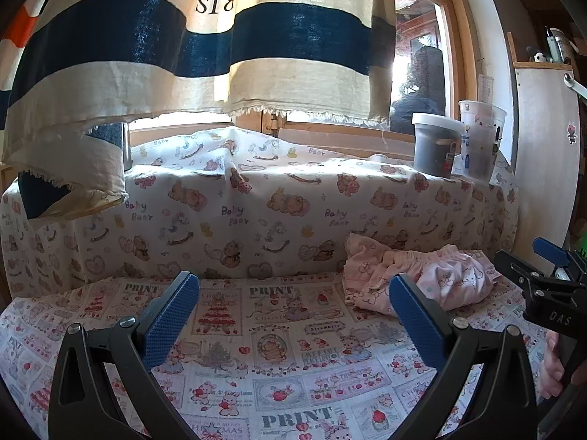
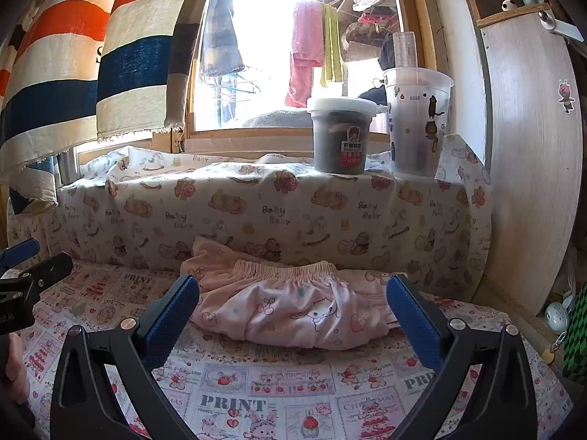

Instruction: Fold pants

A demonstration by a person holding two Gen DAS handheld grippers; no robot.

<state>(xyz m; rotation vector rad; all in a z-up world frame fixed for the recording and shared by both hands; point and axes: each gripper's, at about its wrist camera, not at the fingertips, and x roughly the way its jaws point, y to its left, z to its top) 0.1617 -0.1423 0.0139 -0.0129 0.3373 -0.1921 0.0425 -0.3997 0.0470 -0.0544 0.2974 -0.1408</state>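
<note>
Pants (image 2: 293, 304), pink and crumpled, lie on the printed cloth (image 2: 256, 385); left gripper (image 1: 293, 315) and right gripper (image 2: 293, 315) stand wide open, holding nothing.

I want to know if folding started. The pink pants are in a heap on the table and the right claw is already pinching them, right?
Not quite. The pink pants do lie in a heap on the table, but the right claw is open and apart from them, as the right wrist view shows.
</note>
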